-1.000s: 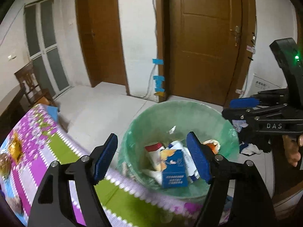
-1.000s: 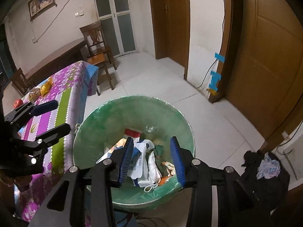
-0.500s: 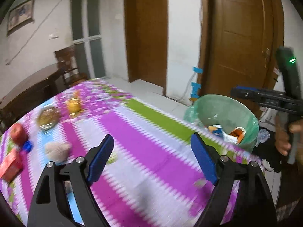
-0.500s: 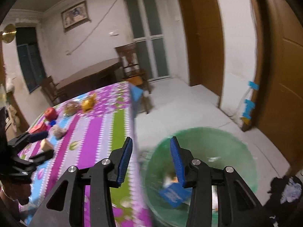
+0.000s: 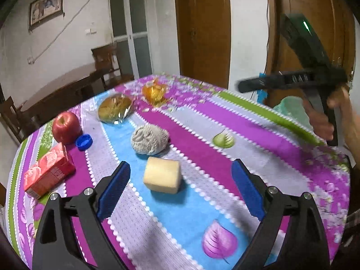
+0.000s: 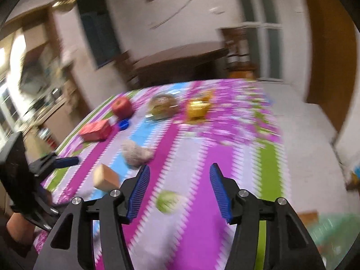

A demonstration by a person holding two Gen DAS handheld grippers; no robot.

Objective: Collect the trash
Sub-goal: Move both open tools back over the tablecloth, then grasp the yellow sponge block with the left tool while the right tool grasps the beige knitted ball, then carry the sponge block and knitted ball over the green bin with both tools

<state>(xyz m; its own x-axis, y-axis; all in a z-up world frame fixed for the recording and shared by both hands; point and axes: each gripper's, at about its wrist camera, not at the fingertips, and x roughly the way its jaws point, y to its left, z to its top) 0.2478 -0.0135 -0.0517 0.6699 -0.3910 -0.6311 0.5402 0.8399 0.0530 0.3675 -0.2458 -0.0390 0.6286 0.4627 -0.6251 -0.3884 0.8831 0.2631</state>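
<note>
My left gripper (image 5: 180, 189) is open and empty above the striped tablecloth (image 5: 258, 148), just short of a yellow block (image 5: 162, 174). Beyond it lie a grey crumpled wad (image 5: 149, 138), a blue bottle cap (image 5: 84, 142), a red carton (image 5: 48, 172), a red apple (image 5: 66, 127), a wrapped bun (image 5: 115, 111) and a gold wrapper (image 5: 155, 92). My right gripper (image 6: 178, 193) is open and empty over the cloth (image 6: 202, 157); its view is blurred. The green bin's rim (image 5: 290, 108) shows behind the table's right edge, and at the lower right of the right wrist view (image 6: 333, 227).
The right gripper's body (image 5: 299, 78) and the hand holding it hang over the table's right side. A dark wooden table (image 5: 67, 90) and chairs (image 5: 108, 63) stand behind. Wooden doors (image 5: 202, 29) line the far wall.
Both grippers have swung away from the green bin and now point over the table. The left one has come close to the yellow block. Both stay open and empty.
</note>
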